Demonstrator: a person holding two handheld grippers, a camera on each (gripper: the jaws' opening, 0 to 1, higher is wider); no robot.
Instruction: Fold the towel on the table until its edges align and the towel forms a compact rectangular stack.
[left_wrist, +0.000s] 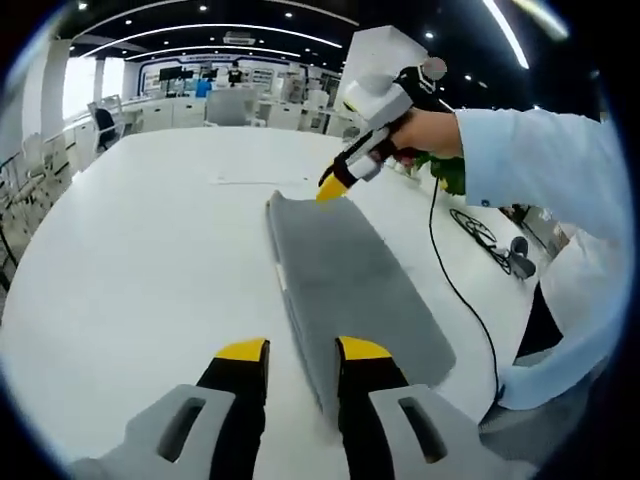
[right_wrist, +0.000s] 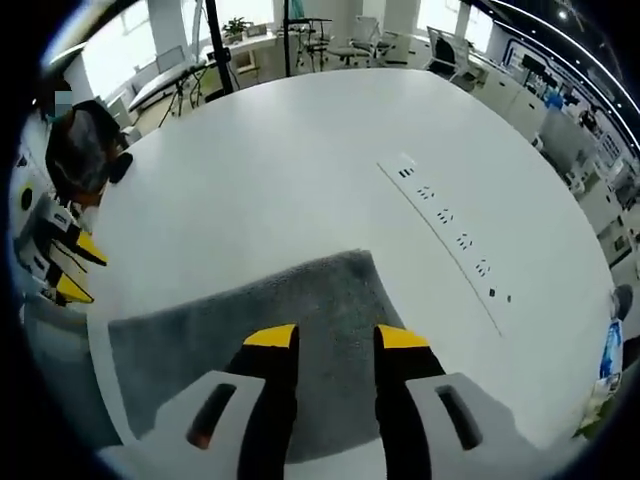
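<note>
Currently the grey towel (left_wrist: 350, 290) lies flat on the white table (left_wrist: 150, 240), a long folded strip. Left gripper (left_wrist: 303, 350) hovers at its near end, jaws spread; right gripper (right_wrist: 335, 337) over the far end, jaws spread. Soft, limp, light; pinch corners.

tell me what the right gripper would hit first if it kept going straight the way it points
Most likely the grey towel: the right gripper hangs open just above it, pointing at its far edge. Height is unclear, so it might skim to the table.
</note>
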